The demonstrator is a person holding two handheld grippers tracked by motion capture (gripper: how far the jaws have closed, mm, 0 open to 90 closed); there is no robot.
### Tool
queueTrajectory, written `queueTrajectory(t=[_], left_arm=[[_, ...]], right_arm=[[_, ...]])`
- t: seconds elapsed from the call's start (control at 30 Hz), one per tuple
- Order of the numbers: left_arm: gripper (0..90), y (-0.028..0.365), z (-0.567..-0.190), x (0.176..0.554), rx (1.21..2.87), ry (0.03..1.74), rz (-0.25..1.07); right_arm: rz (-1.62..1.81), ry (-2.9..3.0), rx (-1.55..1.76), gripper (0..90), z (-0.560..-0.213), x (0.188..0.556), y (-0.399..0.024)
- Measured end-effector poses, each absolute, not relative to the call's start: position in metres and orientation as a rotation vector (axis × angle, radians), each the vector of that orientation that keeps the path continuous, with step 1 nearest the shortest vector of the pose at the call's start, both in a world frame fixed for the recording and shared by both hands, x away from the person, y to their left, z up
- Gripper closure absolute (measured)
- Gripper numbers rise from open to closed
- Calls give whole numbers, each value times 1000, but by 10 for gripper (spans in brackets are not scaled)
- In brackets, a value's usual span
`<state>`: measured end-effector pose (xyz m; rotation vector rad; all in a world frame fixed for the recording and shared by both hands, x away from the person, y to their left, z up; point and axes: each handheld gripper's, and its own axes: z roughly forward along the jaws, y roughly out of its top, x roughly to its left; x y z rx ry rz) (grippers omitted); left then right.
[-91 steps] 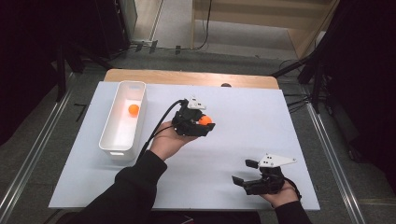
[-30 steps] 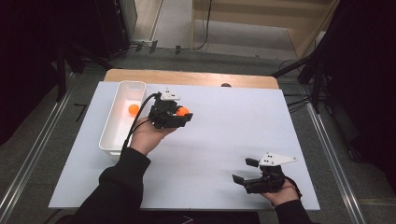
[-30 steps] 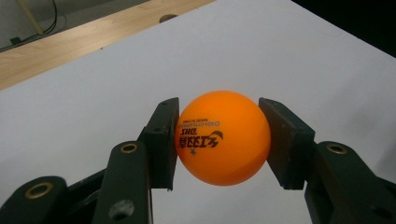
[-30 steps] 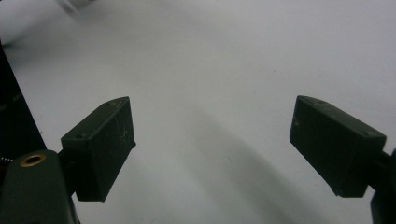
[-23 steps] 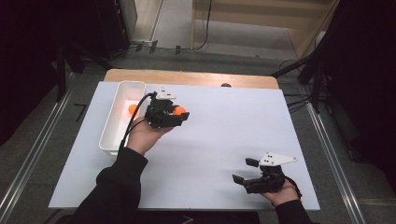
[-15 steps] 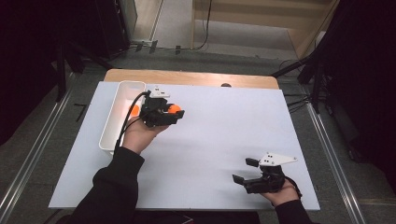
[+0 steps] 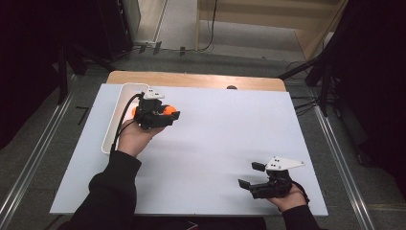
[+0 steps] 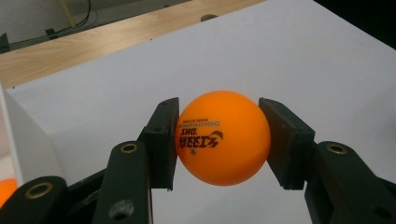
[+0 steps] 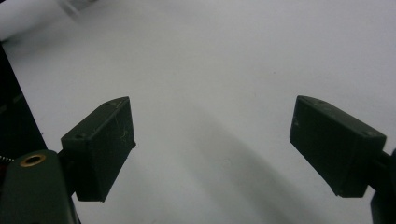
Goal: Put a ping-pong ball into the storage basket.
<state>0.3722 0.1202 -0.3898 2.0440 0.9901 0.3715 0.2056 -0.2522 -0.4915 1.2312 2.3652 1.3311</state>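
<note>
Left gripper view: an orange ping-pong ball [image 8: 223, 138] is clamped by the left gripper [image 8: 219, 140].
It is held beside the white bin [image 7: 116, 112], probably for dropping; the right gripper [image 7: 253, 175] is rested open, empty.

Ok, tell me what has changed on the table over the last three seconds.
The left gripper, shut on the orange ball throughout, has carried it leftward from the middle of the white mat to beside the white bin. Nothing was picked up or released. The right gripper stayed open at the mat's near right edge, and the bin kept its place.
</note>
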Motion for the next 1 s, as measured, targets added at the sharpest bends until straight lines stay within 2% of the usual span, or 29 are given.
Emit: queueTrajectory(t=[1.0], left_arm=[[507,149,-391,368,2009,1053,406]], right_arm=[[1323,2368,1229,125,-491,206,-252]])
